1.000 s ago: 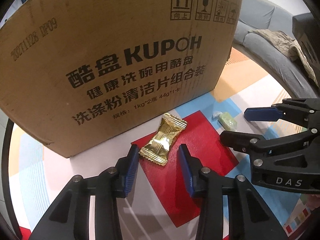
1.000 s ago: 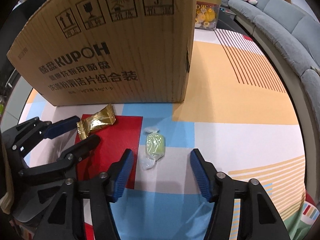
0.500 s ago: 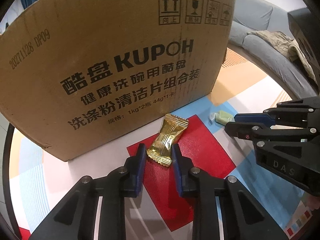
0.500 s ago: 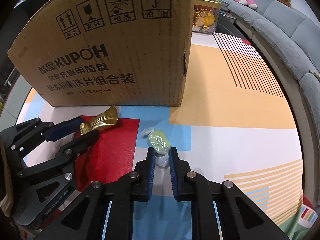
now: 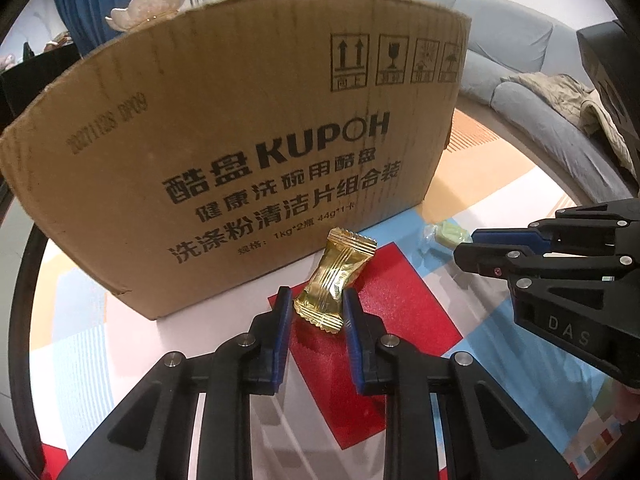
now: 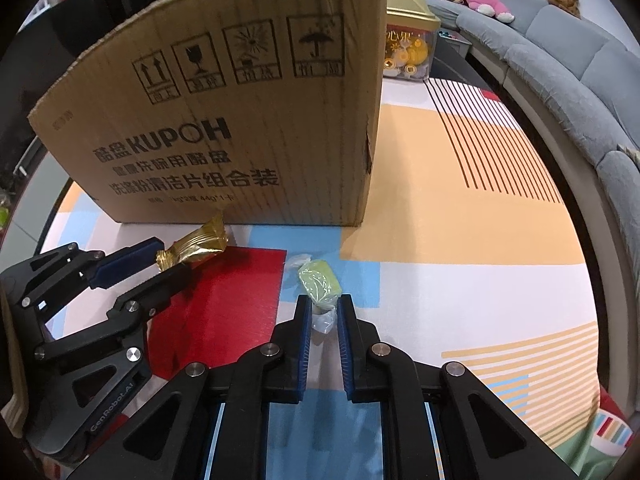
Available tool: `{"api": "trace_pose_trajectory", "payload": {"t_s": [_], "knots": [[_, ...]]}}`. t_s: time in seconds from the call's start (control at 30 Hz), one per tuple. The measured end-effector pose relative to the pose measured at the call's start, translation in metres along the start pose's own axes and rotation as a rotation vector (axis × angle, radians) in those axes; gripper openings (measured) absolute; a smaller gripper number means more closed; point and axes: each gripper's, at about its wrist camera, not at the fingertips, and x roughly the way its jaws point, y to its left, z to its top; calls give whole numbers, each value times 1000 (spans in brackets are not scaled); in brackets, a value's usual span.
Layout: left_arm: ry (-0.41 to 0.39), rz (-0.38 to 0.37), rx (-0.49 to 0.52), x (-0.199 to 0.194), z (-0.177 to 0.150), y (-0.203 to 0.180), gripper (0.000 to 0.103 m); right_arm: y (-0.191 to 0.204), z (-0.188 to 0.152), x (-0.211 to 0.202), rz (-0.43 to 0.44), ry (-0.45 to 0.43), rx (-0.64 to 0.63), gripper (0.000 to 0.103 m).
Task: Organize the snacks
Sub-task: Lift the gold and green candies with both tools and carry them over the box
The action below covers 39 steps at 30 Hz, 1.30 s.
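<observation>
My left gripper is shut on a gold foil snack packet, held above the red patch of the mat; it also shows in the right wrist view. My right gripper is shut on a pale green wrapped candy, which also shows in the left wrist view. Both snacks are lifted in front of the tall brown KUPOH cardboard box, whose inside is hidden.
A colourful patchwork mat covers the table. A gold-lidded jar of coins stands behind the box's right corner. A grey sofa curves round the right. A white flower-shaped dish sits behind the box.
Both grippers closed from open onto their snacks: left on the gold packet, right on the green candy. Both have since risen a little with them.
</observation>
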Motion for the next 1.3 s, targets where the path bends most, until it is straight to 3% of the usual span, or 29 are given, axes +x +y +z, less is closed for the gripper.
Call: {"api": "trace_pose_trajectory", "payload": {"t_s": [0.73,1.3], "knots": [[-97,60,-48,-72,12,6,26,20,-2,-77,3,-130,-38,14],[-175,121,-113,-127,29,16,26,30,21,-125,6,-228,-60,14]]}}
